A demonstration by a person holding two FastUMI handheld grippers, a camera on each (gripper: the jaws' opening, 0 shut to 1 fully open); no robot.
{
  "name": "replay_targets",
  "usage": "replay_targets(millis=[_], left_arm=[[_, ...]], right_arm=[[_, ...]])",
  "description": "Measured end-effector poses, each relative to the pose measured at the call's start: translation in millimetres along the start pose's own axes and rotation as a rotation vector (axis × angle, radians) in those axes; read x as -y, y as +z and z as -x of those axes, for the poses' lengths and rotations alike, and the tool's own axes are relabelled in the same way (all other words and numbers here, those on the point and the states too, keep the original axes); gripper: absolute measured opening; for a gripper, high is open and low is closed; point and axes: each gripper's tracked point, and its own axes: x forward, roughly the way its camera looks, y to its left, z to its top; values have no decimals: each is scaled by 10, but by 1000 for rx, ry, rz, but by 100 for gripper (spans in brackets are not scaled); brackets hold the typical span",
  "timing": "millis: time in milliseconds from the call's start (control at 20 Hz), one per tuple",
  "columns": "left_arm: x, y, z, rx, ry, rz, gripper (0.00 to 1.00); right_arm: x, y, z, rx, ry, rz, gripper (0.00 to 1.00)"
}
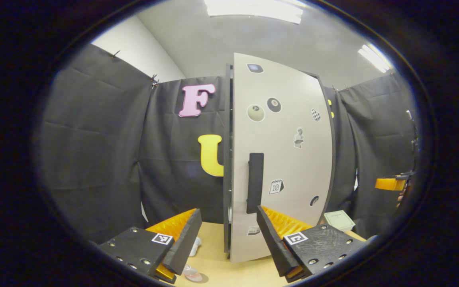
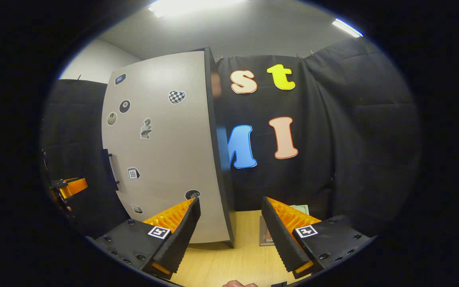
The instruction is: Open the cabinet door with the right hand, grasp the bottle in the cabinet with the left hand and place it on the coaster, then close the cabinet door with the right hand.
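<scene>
Left gripper (image 1: pixel 227 235): fingers spread, empty, facing the shut cabinet door (image 1: pixel 281 159) and its handle (image 1: pixel 255 182). Right gripper (image 2: pixel 229 229): fingers spread, empty, near the door's right edge. Coaster (image 2: pixel 264 235) on table (image 2: pixel 221 263), right of cabinet. Bottle hidden.

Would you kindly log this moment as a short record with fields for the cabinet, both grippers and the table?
cabinet door: tall pale grey door with stickers, closed
handle: black vertical bar handle, untouched
left gripper: open, empty, facing the handle
right gripper: open, empty, near the door's far edge
table: light wooden tabletop
other items: pale green card on the table beside the cabinet
task stage: door not yet opened
</scene>
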Motion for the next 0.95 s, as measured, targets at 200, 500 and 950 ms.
replay_targets(millis=[200, 500, 950], left_arm=[[118, -41, -38, -1, -33, -4, 86], [-8, -192, -112, -23, -41, -18, 84], [-137, -268, -182, -16, -75, 39, 84]], right_arm=[[77, -119, -33, -34, -41, 21, 98], [128, -89, -87, -3, -94, 15, 98], [93, -167, -167, -6, -149, -9, 98]])
